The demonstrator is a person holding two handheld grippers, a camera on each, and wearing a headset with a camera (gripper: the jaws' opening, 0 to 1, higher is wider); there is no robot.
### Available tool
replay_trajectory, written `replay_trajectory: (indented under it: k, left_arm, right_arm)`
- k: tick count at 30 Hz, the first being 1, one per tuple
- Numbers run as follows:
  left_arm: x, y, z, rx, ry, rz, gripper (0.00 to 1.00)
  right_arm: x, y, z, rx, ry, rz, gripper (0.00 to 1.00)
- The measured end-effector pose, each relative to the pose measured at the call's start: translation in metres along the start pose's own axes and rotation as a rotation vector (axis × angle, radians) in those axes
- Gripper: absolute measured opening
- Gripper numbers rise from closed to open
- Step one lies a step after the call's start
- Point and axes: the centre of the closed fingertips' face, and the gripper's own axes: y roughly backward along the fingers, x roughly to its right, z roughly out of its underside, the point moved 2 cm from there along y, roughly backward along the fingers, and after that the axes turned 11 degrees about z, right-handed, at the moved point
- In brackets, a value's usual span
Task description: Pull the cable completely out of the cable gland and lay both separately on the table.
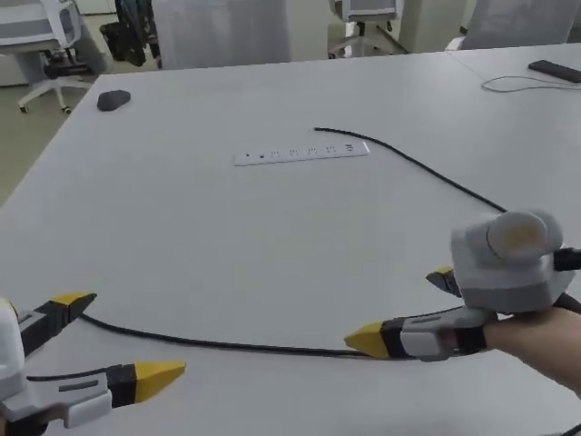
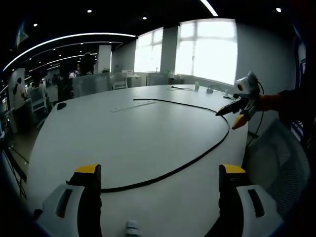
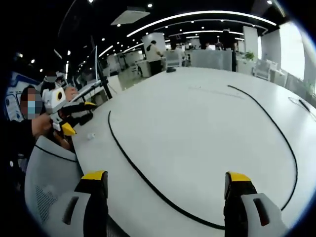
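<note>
Left tongs and right tongs both gape apart, cable lying flat between them.

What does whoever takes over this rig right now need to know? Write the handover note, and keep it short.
Left gripper: open, gripping nothing, near end of the cable between its jaws.
Right gripper: open, empty, at the same cable.
Done: cable lies loose in a long curve on the table, far end by a white strip.
Cable gland: not identifiable; a small white bit near the left gripper is too small to tell.
Left: find the gland, confirm it is off the cable and lying apart.
</note>
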Motion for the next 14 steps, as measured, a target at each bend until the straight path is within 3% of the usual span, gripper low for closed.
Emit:
replay_trajectory:
  k: [3,7,10,14]
  left_arm:
    - [0.003,-0.002,-0.003,-0.001,0.0,-0.001,0.99]
    - [0.004,-0.002,-0.001,-0.034,-0.001,-0.008,0.99]
    - [0.005,-0.002,-0.002,-0.028,0.001,-0.011,0.99]
    - [0.006,-0.001,0.001,-0.046,0.002,-0.009,0.99]
  right_arm:
    - [0.005,0.001,0.005,0.003,-0.014,0.016,1.0]
    - [0.007,0.003,0.012,-0.009,-0.025,0.017,1.0]
    - [0.002,0.007,0.009,0.003,-0.06,-0.017,1.0]
    - [0.003,0.008,0.01,0.001,-0.037,-0.005,1.0]
